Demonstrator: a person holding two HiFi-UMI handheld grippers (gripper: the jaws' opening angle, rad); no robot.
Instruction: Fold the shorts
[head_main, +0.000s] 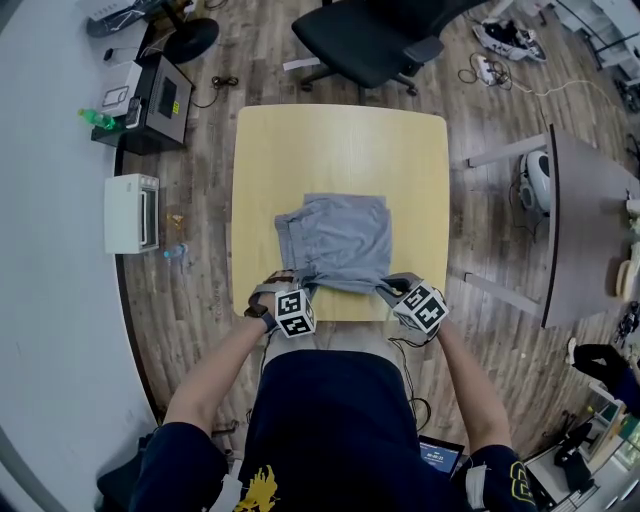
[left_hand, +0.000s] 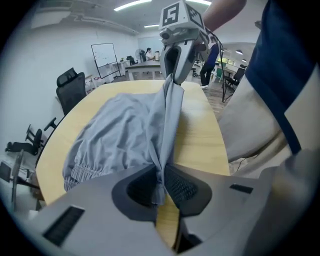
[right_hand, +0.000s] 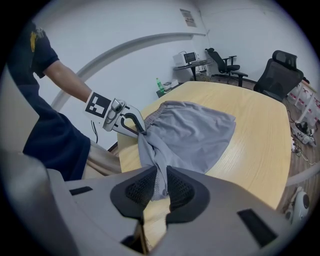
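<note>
Head view: both grippers (head_main: 283, 282) (head_main: 386, 288) clamp the shorts (head_main: 335, 240).

Left tongs (head_main: 284, 279) and right tongs (head_main: 386, 288) side by side, both angled down, tight on shorts (head_main: 335, 240)

— What stood around the table (head_main: 340, 145)?
— A black office chair (head_main: 375, 40) beyond its far edge, on a wood-plank floor (head_main: 490, 230). A dark desk (head_main: 590, 220) stood off its right edge.
— And to the left?
— A white oven-like box (head_main: 132, 212) sat on the floor by the pale wall (head_main: 50, 280). Strip lights (left_hand: 132, 5) shone overhead, and a whiteboard (left_hand: 102, 59) stood far back.
</note>
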